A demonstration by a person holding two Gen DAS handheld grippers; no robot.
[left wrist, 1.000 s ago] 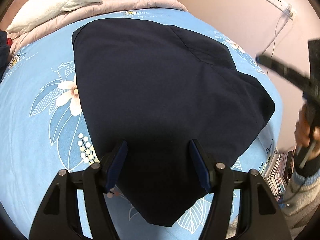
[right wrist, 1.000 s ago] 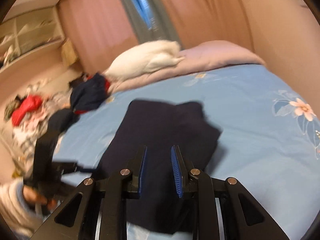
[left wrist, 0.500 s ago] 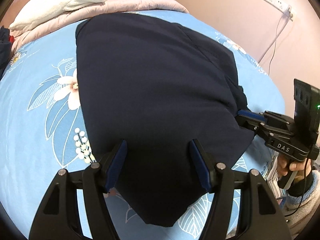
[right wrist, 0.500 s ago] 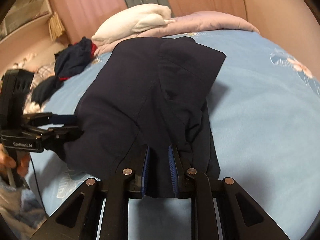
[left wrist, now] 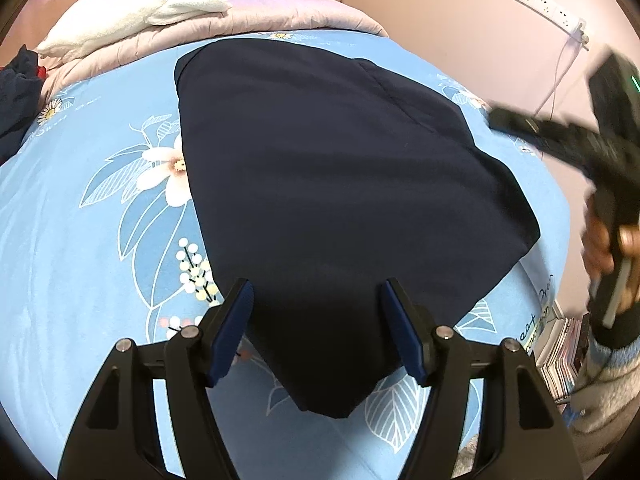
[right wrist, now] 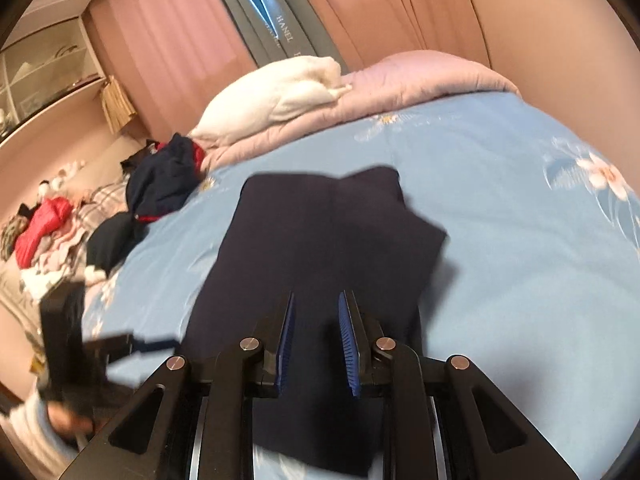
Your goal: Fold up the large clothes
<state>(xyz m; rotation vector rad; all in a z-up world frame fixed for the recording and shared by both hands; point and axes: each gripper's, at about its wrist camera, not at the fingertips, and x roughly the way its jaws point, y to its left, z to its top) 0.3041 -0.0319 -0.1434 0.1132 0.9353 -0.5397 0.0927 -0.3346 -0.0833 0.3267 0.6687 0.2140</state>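
Observation:
A dark navy garment (left wrist: pixel 344 184) lies folded and flat on the blue floral bedsheet (left wrist: pixel 80 240); it also shows in the right wrist view (right wrist: pixel 320 240). My left gripper (left wrist: pixel 318 300) is open and empty, hovering above the garment's near end. My right gripper (right wrist: pixel 316 312) is open a little and empty, raised above the garment's edge. In the left wrist view the right gripper (left wrist: pixel 496 118) is blurred and lifted off at the right. In the right wrist view the left gripper (right wrist: pixel 160 346) shows at the lower left.
A white pillow (left wrist: pixel 140 8) and a pink quilt (left wrist: pixel 280 16) lie at the head of the bed. A pile of clothes (right wrist: pixel 164 180) sits at the bed's side. A wall with a power strip (left wrist: pixel 540 0) stands to the right, and books (left wrist: pixel 560 348) are stacked below.
Half a second ago my right gripper was nearly shut on the garment's right edge. It has since opened and lifted away, and the garment lies flatter. My left gripper has held still.

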